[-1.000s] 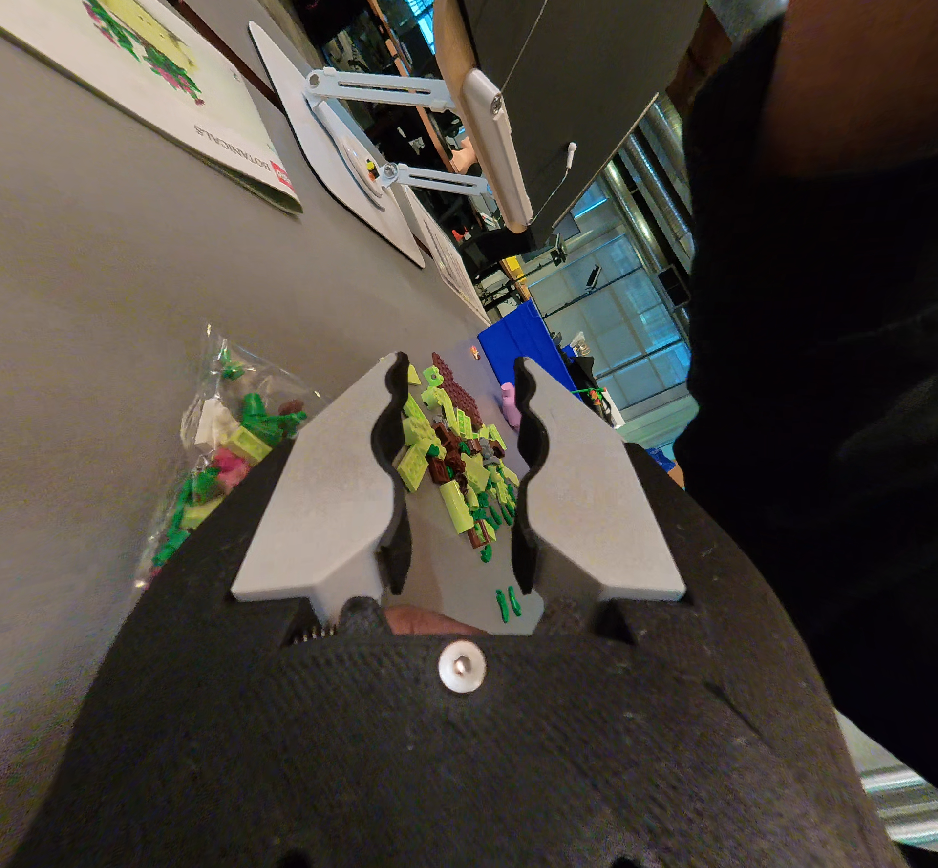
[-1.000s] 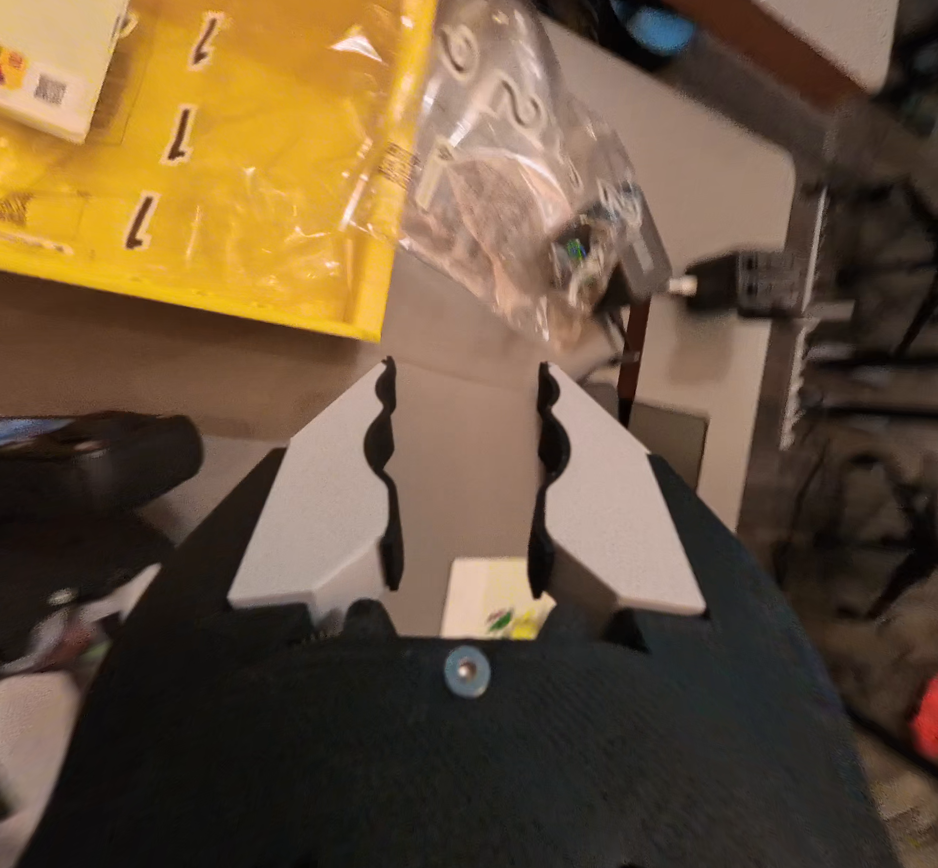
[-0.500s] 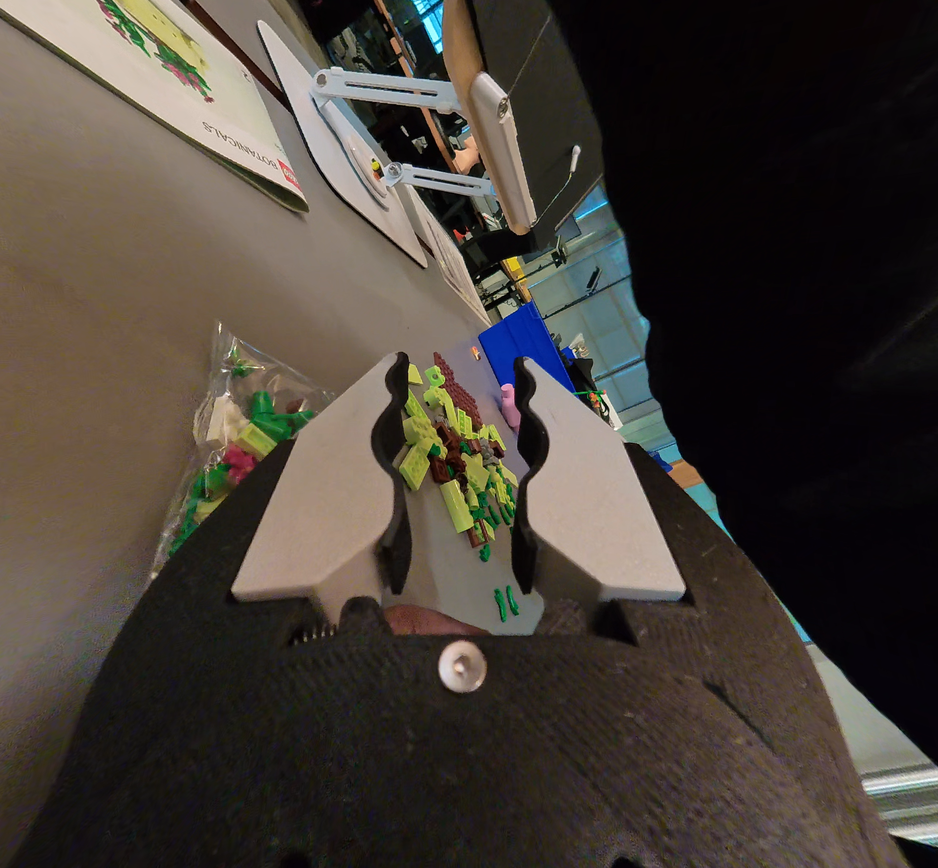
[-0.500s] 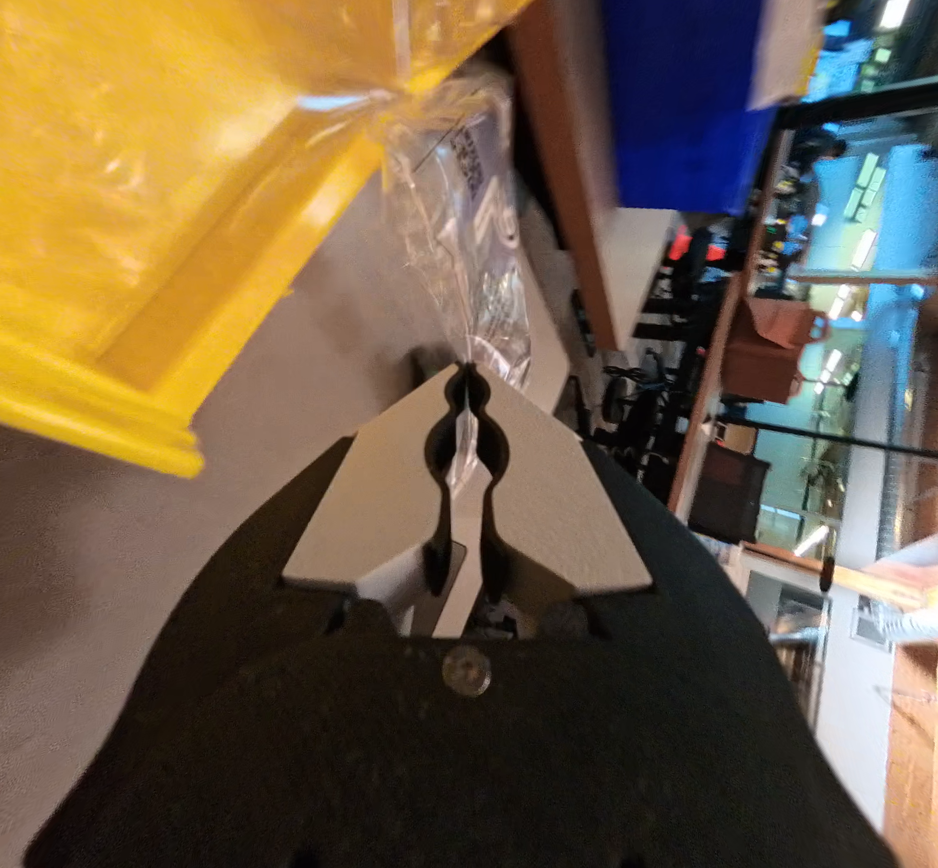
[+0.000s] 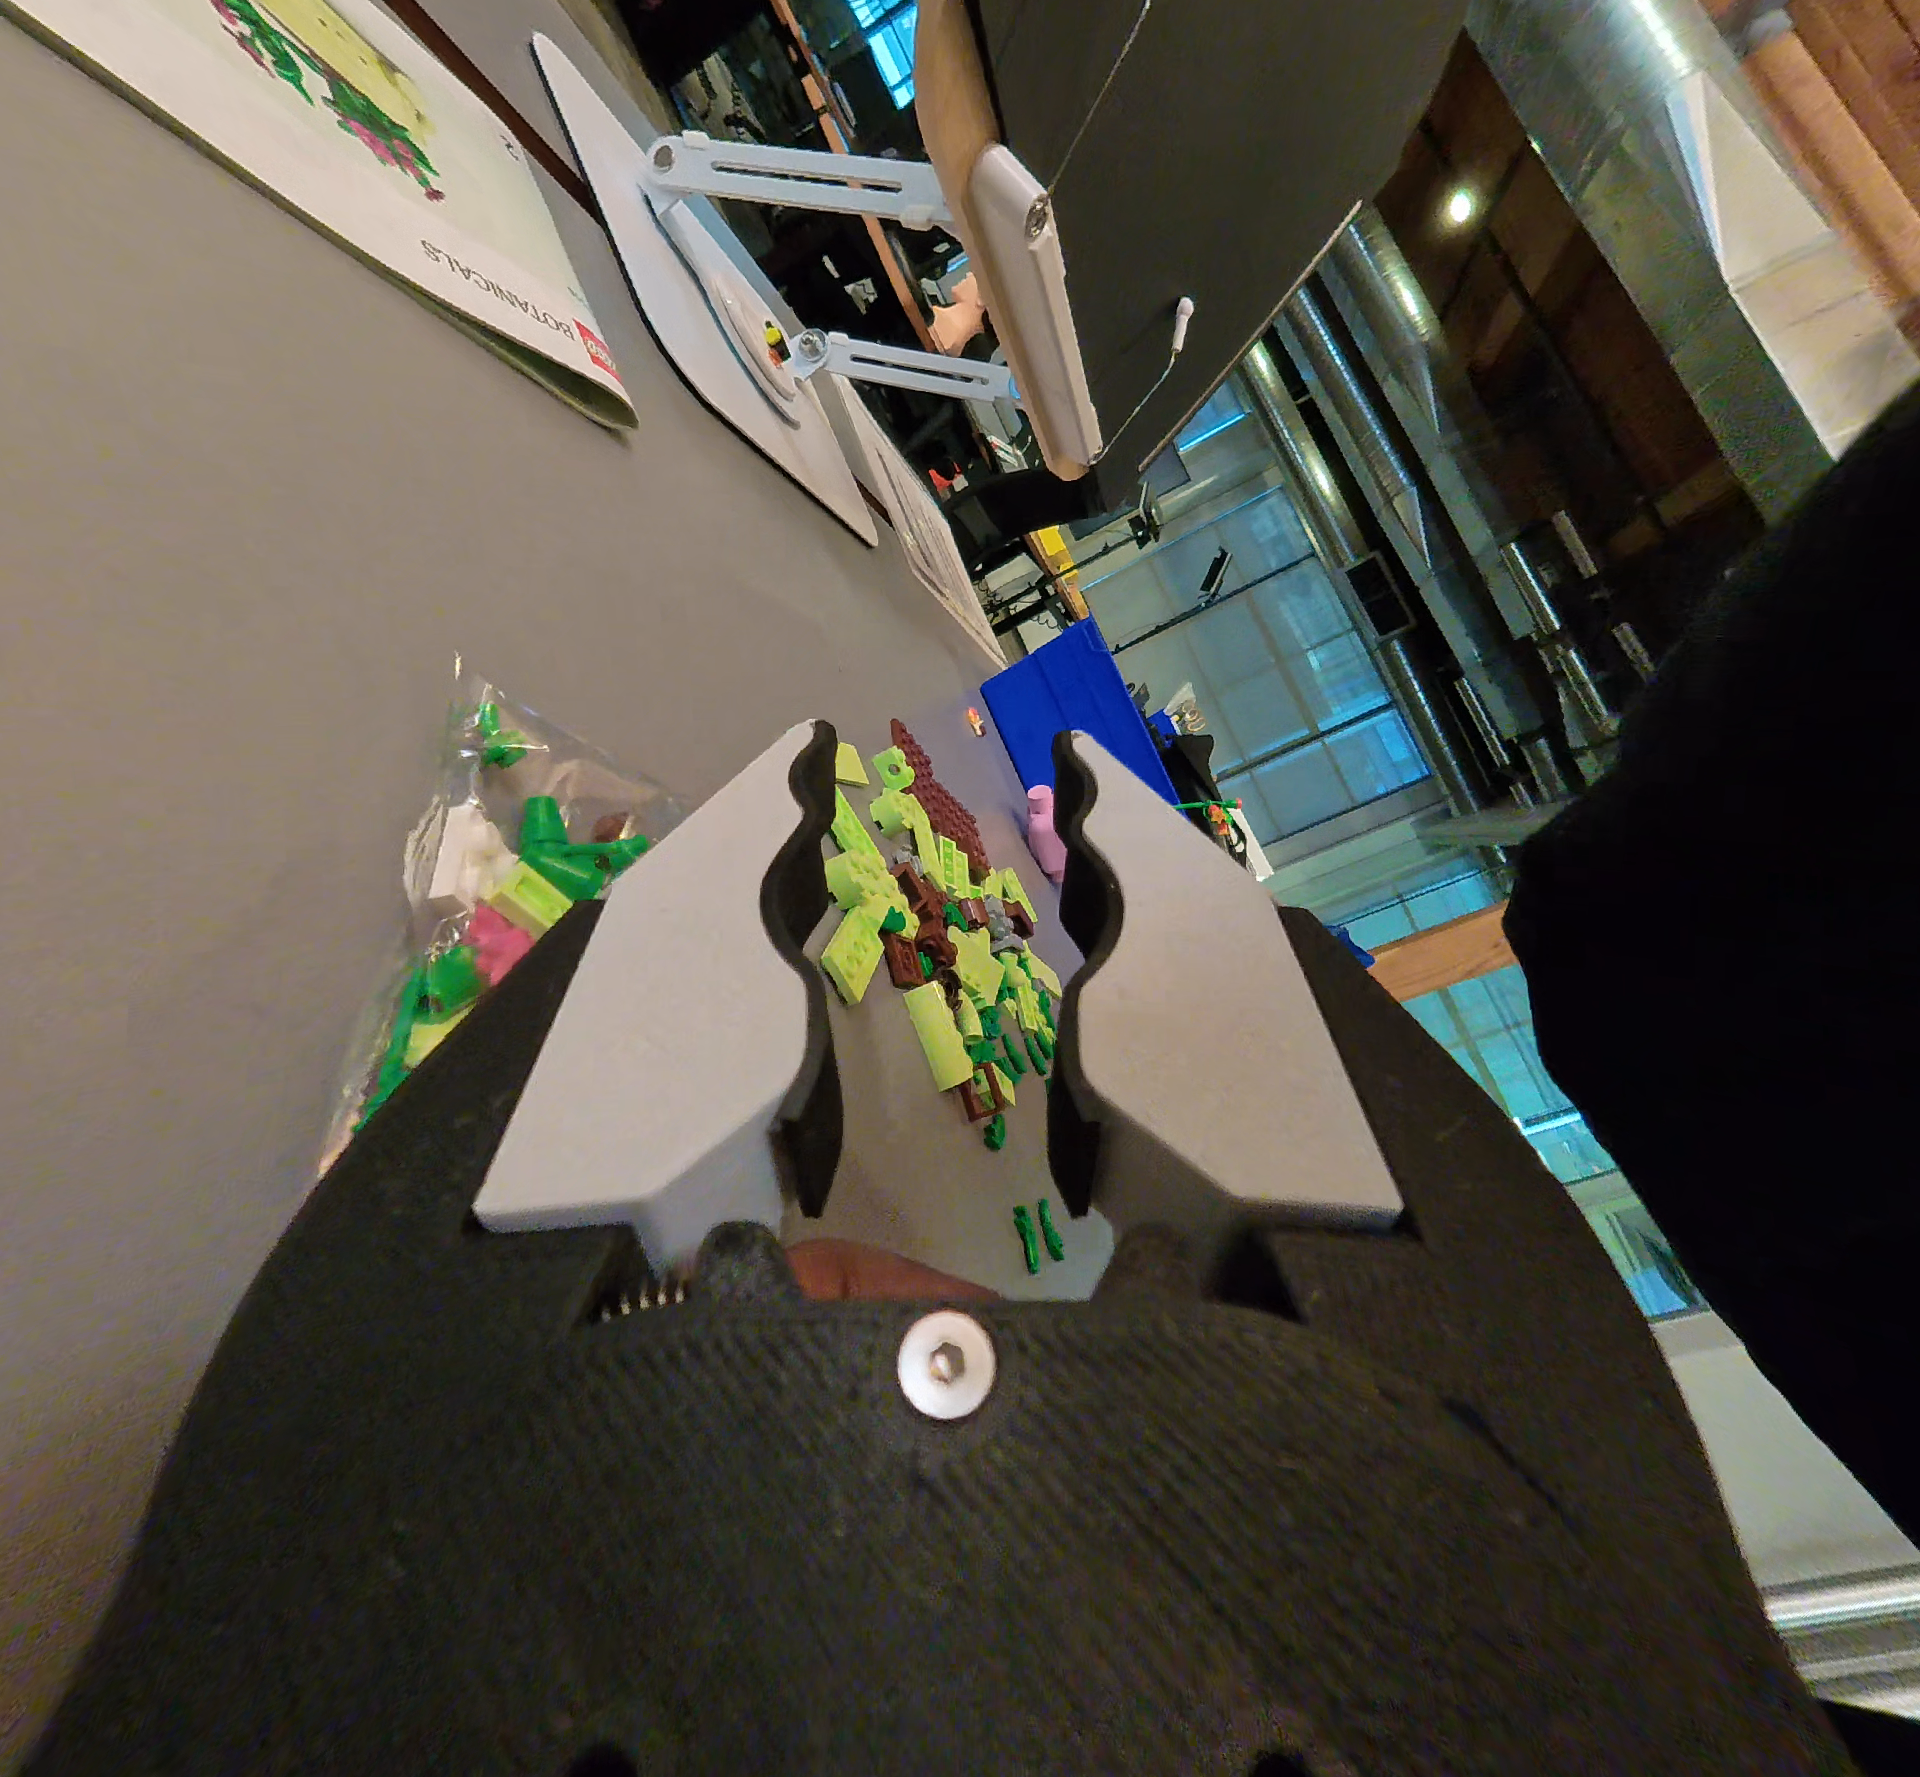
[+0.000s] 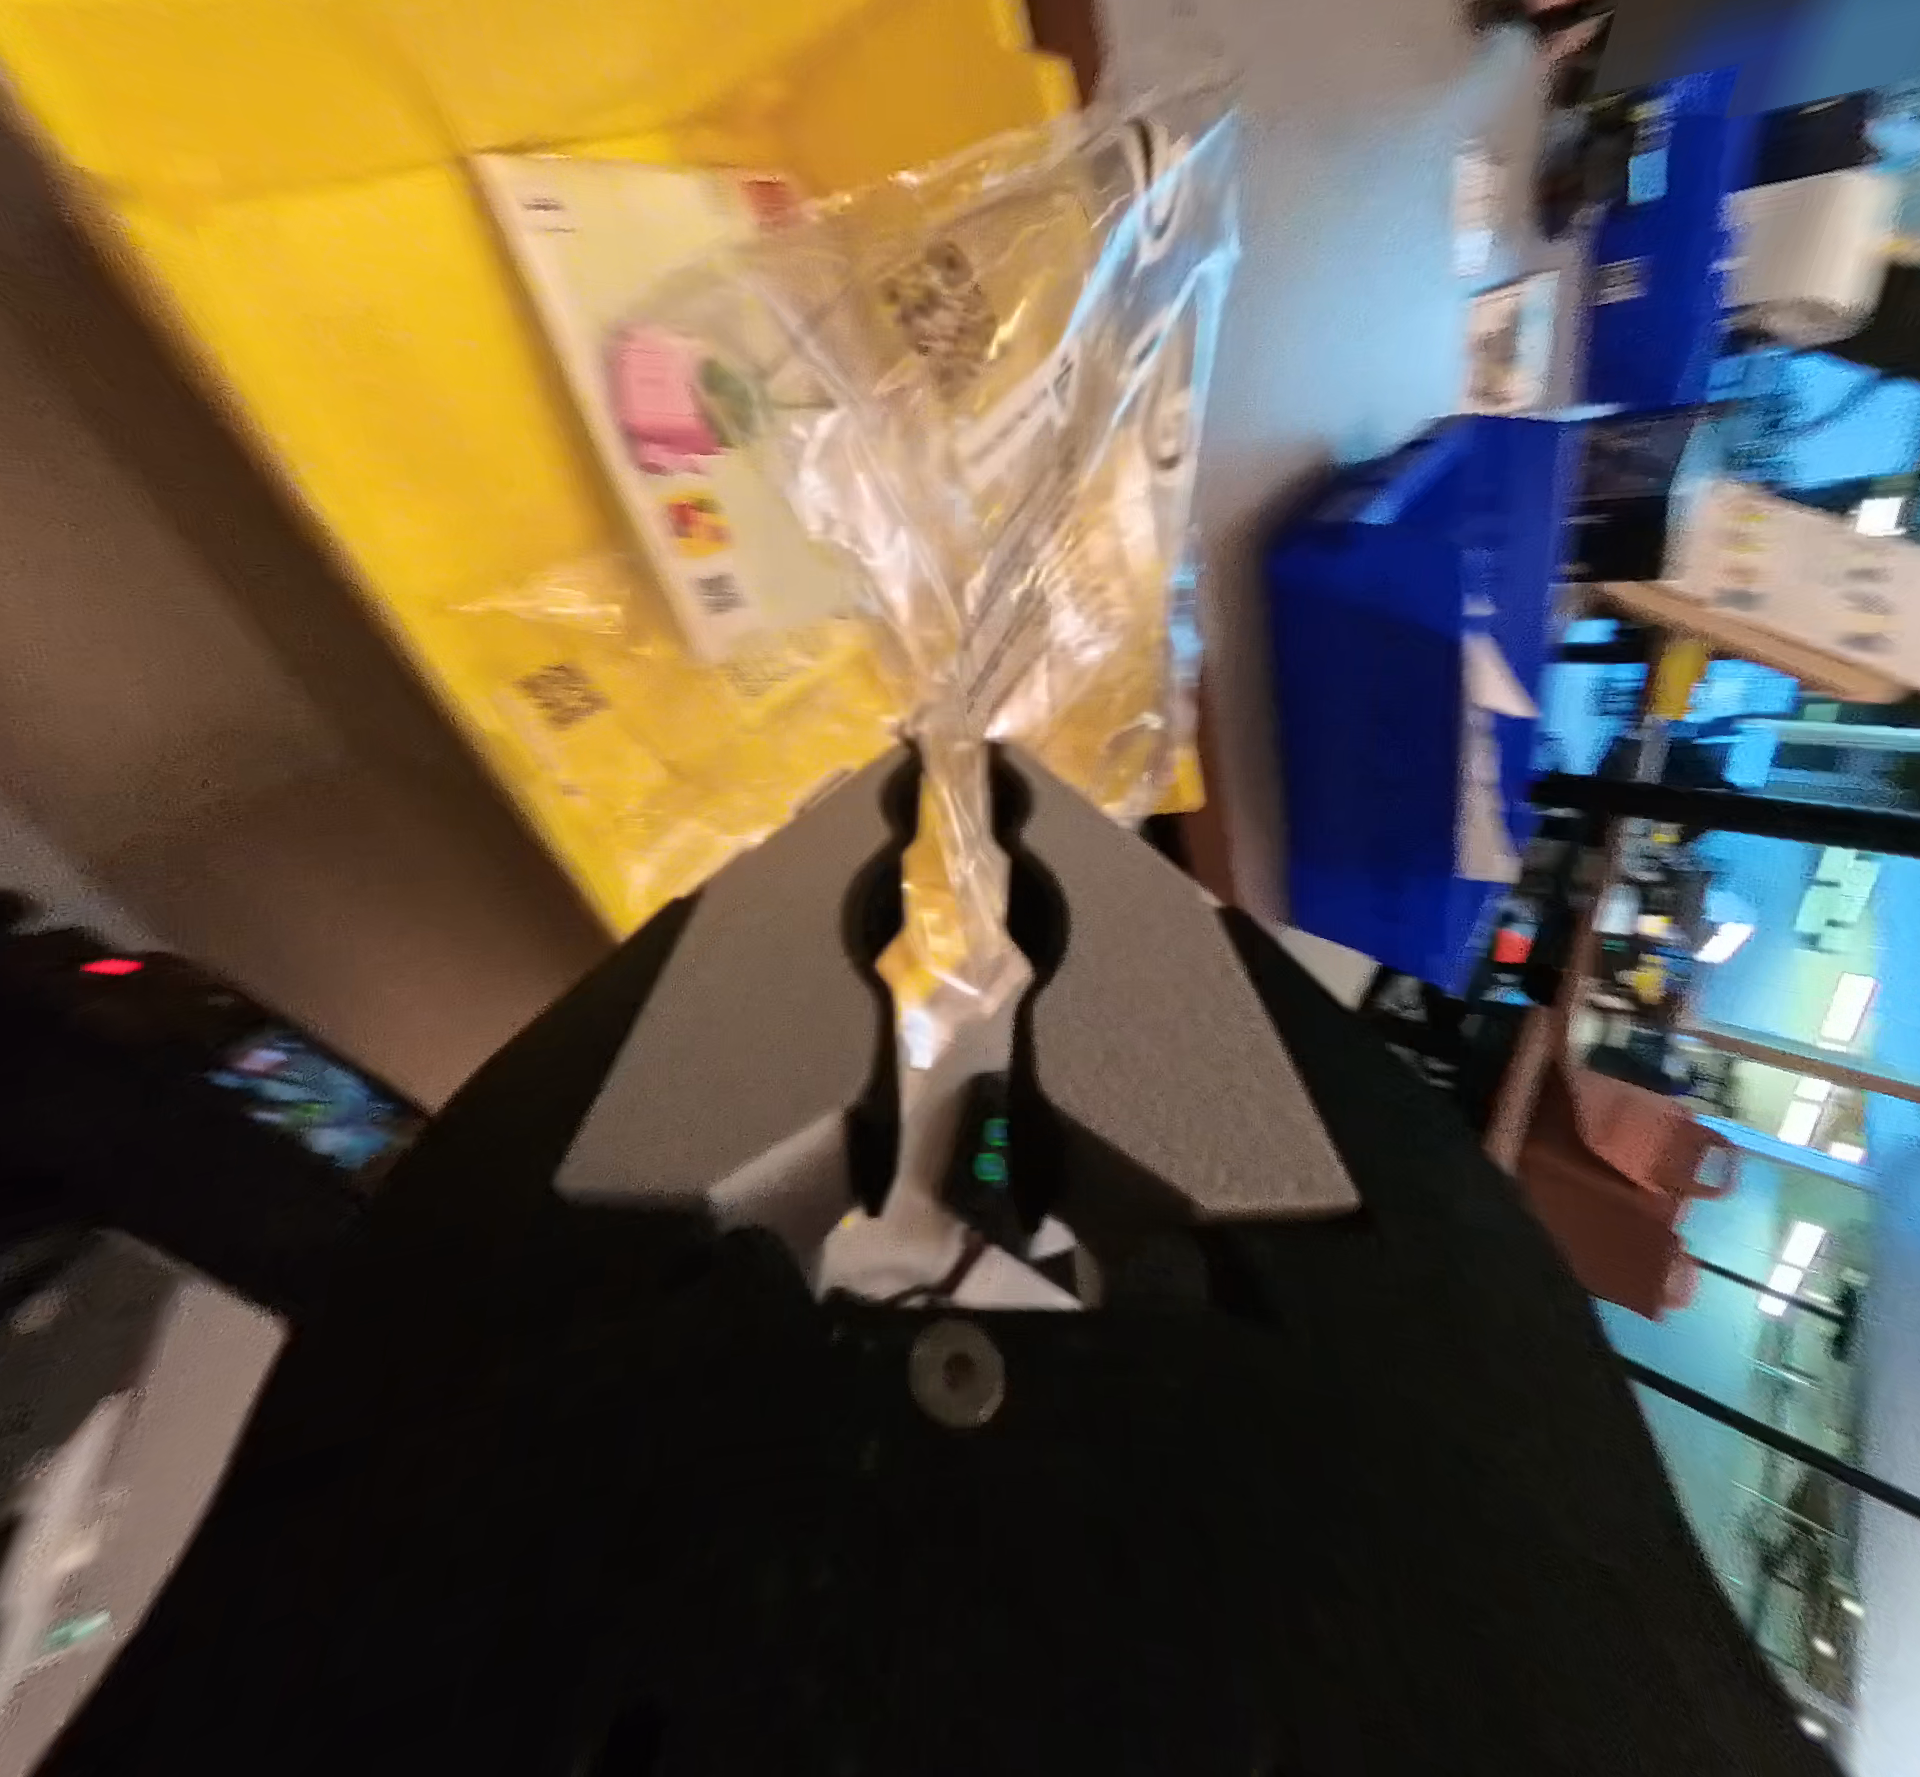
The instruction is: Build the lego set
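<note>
Right gripper lifts a clear bag away from the yellow bin

Open a second ago, the right gripper [image 6: 954, 756] now has its jaws pinched on a clear plastic bag [image 6: 1023, 439], probably empty packaging being cleared. The left gripper [image 5: 940, 740] idles, jaws apart, over loose lego pieces [image 5: 940, 927] on the grey surface [image 5: 260, 584]. The booklet [image 5: 312, 117] and bag bear print, left unquoted

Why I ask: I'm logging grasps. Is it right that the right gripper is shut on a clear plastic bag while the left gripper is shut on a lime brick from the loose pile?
Not quite. The right gripper is shut on the clear plastic bag, but the left wrist view shows the left gripper open and holding nothing; the loose pile lies on the grey table beyond its fingers.
</note>
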Tool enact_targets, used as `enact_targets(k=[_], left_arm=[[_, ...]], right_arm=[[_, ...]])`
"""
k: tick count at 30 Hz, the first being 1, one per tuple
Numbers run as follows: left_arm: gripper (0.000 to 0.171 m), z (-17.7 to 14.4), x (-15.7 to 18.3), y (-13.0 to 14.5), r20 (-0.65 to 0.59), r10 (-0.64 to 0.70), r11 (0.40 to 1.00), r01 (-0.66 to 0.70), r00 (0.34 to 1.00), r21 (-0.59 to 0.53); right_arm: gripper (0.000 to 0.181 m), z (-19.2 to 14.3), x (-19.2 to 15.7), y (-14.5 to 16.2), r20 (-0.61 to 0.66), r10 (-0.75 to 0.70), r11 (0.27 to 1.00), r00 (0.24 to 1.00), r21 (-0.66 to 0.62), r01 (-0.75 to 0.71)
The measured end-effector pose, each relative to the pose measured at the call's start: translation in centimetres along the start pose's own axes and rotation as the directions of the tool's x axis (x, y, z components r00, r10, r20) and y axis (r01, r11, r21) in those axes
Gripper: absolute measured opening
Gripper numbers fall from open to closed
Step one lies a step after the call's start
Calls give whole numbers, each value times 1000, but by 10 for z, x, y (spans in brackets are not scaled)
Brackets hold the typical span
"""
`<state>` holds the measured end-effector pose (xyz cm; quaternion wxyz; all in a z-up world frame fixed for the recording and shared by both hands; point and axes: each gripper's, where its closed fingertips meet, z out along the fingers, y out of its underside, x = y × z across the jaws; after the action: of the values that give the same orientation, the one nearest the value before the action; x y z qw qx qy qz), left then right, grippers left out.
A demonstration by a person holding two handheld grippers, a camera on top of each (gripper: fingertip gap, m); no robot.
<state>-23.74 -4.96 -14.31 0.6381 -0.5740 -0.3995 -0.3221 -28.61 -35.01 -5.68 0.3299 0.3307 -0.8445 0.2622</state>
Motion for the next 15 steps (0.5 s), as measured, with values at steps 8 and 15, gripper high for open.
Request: enact_targets(k=[8,15], left_arm=[[39,0,1,0,-1,2,1000,-2,1000,0],[40,-3,1,-3,4,15,1000,-15,1000,9]], right_arm=[[64,-4,-43,-4,281,265,963,922,-129,-237],[50,-51,-16,-9,137,487,873,863,-45,-485]])
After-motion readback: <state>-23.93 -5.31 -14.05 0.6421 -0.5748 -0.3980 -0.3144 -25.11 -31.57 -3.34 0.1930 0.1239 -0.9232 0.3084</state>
